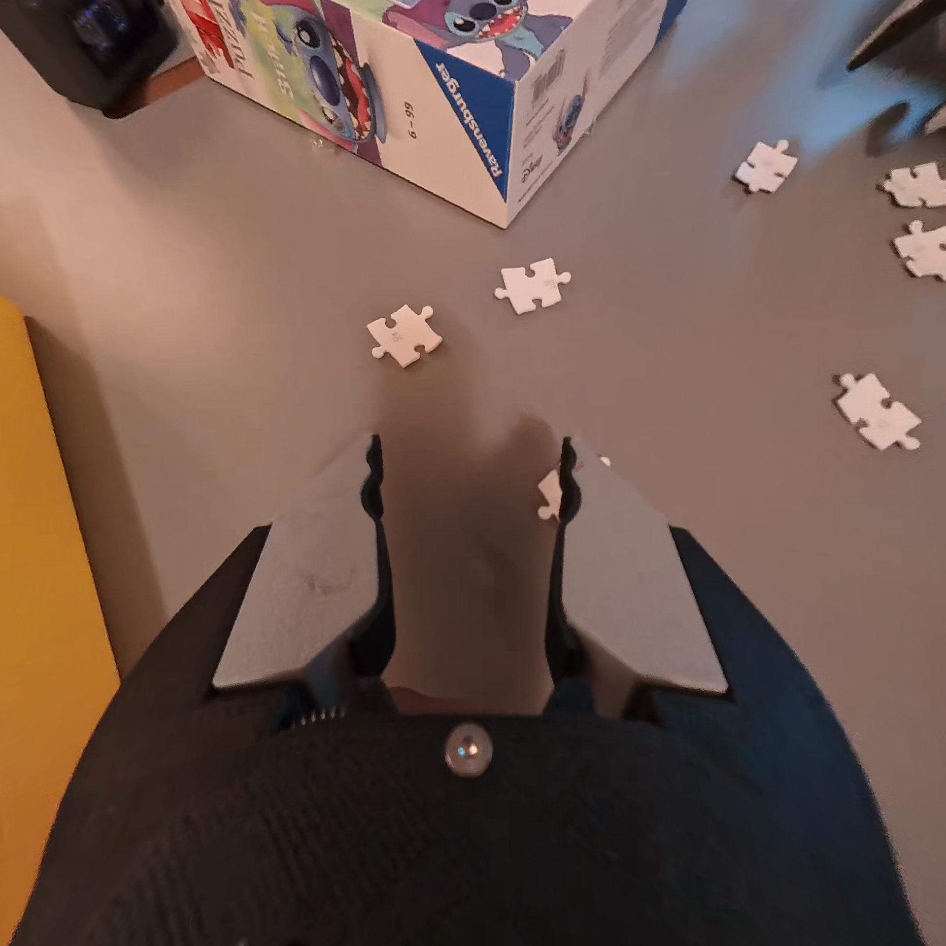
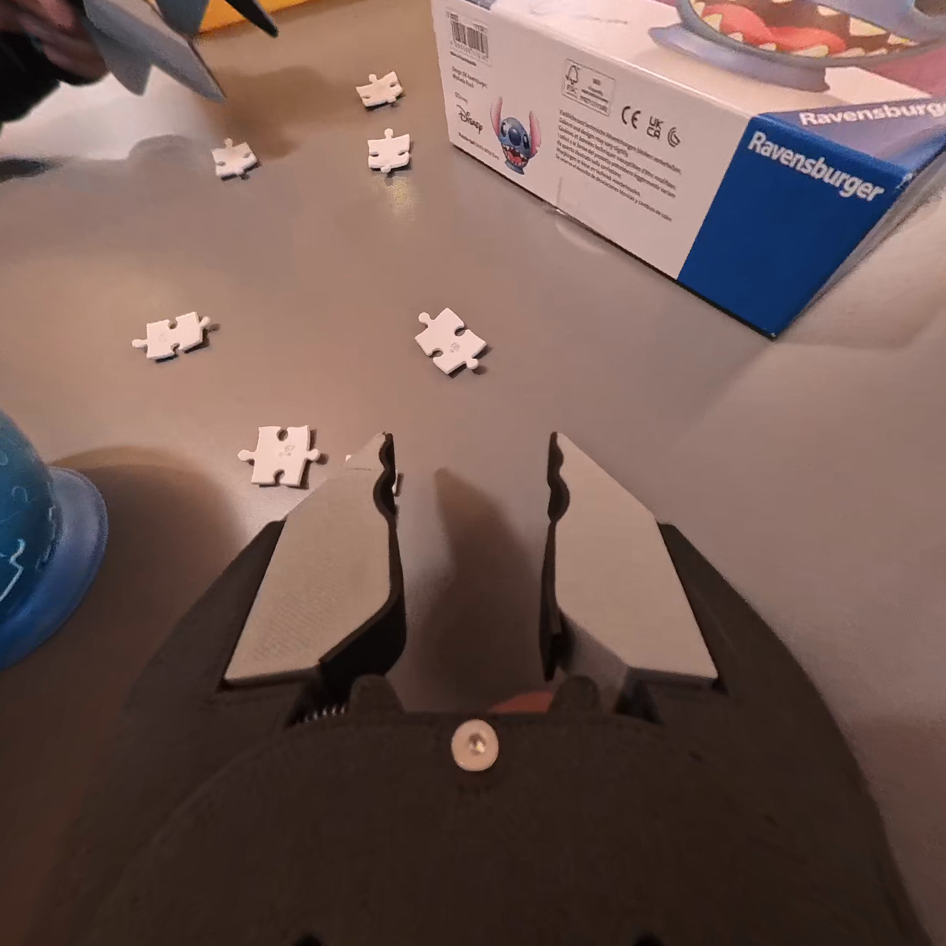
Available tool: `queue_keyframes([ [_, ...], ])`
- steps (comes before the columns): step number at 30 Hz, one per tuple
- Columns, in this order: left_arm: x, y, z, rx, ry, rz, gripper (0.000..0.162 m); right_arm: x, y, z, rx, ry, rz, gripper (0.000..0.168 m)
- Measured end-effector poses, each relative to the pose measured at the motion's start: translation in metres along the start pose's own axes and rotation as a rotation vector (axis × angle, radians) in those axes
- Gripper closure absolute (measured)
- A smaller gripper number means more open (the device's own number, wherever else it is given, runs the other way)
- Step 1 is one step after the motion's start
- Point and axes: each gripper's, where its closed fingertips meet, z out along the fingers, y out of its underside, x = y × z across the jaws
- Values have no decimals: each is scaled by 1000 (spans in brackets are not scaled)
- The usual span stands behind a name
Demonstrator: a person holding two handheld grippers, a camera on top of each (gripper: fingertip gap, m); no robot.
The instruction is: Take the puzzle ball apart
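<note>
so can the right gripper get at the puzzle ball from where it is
Probably yes. The right gripper is open and empty, the ball sits close by on its left, and only loose pieces lie near the path.

Puzzle ball [image 2: 36, 558]: blue, on blue ring stand, at left frame edge, only partly in view. Loose pieces [image 2: 450, 342] scattered white-side-up on grey tabletop, some joined in pairs [image 2: 171, 335].

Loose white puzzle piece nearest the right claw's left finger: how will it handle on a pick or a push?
The white puzzle piece lies flat on the smooth grey table, so it probably slides rather than tips when pushed. It looks thin and light, so edge pinching may be fiddly. It seems rigid, likely keeping its shape. The right claw is open and empty.
</note>
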Motion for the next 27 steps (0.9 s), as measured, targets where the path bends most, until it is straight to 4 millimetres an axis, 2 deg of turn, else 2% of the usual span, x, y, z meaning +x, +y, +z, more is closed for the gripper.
queue_keyframes([
  [4, 11, 12, -4, 8, 73, 60, 90, 0, -1, -1, 13, -29, 29, 110],
  [9, 13, 1, -3, 35, 74, 137, 93, -1, -9, -8, 79, -23, 17, 112],
  [11, 35, -7, -3, 48, 184, 156, 92, 0, -11, -9, 95, -18, 19, 112],
  [13, 50, -16, -4, 73, 219, 182, 92, 0, -13, -11, 112, -11, 16, 112],
  [15, 67, -28, 1, 91, 248, 229, 99, 0, -14, -12, 118, -6, 13, 114],
  [18, 85, -65, 26, 118, 202, 340, 112, 0, -12, -10, 107, -7, 11, 114],
  [22, 136, -109, 79, 57, 314, 434, 122, 1, -16, -14, 142, -2, 13, 115],
  [23, 148, -115, 92, 39, 347, 452, 124, 1, -18, -17, 161, -1, 16, 116],
  [25, 160, -120, 120, -11, 353, 478, 125, 0, -21, -22, 196, -12, 30, 116],
  [27, 170, -111, 140, -86, 395, 454, 125, -1, -22, -26, 220, -29, 49, 117],
])
